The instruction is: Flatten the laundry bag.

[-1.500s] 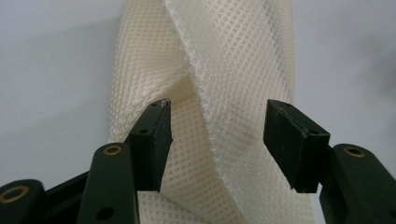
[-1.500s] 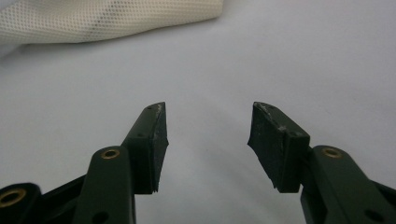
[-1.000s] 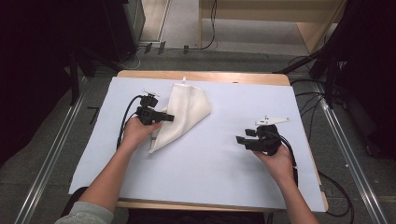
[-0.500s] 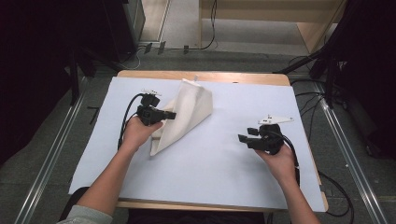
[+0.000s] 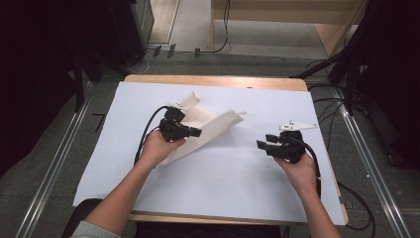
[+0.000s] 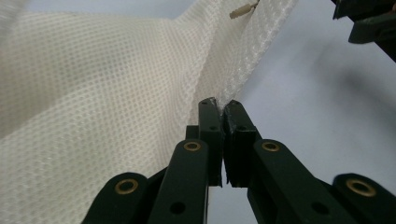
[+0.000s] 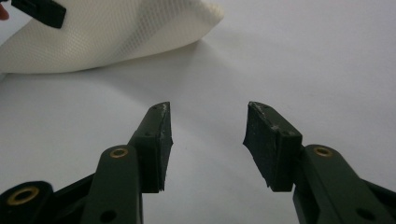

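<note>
R gripper (image 5: pixel 261 144) sits nearest, low over the white sheet (image 5: pixel 237 183) on the bench (image 5: pixel 208 80), jaws spread wide w/ nothing between them; they've just been closing a bit, still bare sheet in the gap in the right gripper view. Well apart from the cloth.

L gripper (image 6: pixel 219 106) is clamped on an edge of the cream mesh cloth (image 6: pixel 93 93), pads pinching the hem tight in the left gripper view. In the high view that cloth (image 5: pixel 218 126) lies mid-bench, partly lifted and folding over itself toward the right, far end w/ a strip curling near the back edge.

Step in hand, as I read it: folding or spreading the cloth, L side has its corner up and is dragging it across. Next prob needs R gripper to reach the free corner nearest it, pinch the hem w/o bunching layers, then both pull even so the edges line up flat.
</note>
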`<control>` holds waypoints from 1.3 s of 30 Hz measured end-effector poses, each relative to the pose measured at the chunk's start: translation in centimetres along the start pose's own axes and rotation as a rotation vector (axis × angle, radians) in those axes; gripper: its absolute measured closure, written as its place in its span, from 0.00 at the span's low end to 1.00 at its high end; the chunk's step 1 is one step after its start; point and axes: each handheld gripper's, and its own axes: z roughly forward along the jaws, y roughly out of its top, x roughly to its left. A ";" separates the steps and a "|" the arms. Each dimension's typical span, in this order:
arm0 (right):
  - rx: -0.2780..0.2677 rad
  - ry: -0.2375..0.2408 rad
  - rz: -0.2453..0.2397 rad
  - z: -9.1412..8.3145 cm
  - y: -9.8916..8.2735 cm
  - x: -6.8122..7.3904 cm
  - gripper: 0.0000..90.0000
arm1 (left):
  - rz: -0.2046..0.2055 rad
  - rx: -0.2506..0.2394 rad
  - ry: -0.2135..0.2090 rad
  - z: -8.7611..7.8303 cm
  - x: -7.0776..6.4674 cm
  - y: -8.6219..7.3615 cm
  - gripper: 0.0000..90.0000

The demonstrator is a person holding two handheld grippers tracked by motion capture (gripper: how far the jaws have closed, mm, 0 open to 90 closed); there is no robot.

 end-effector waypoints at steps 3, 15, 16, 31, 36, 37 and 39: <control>-0.002 -0.004 0.008 -0.1 0.0 -0.1 0.59 | 0.006 0.010 -0.009 0.3 -0.3 -0.1 0.97; -0.022 -0.014 0.025 -0.8 0.2 -0.6 0.62 | 0.047 0.019 -0.061 -0.5 -1.7 -0.4 0.59; -0.025 -0.016 0.024 -1.0 0.2 -0.7 0.62 | 0.055 0.010 -0.053 -1.0 -1.8 -0.5 0.58; 0.002 0.057 -0.044 0.9 1.7 2.0 0.67 | 0.004 -0.034 0.044 -3.7 0.2 -2.1 0.61; 0.017 0.089 -0.081 1.9 2.5 3.4 0.68 | -0.019 -0.043 0.066 -4.8 0.8 -3.2 0.60; 0.021 0.098 -0.090 2.2 2.7 3.8 0.68 | -0.023 -0.047 0.070 -5.1 0.9 -3.5 0.60; 0.028 0.112 -0.110 2.8 3.0 4.3 0.68 | -0.030 -0.052 0.076 -5.4 1.1 -3.8 0.59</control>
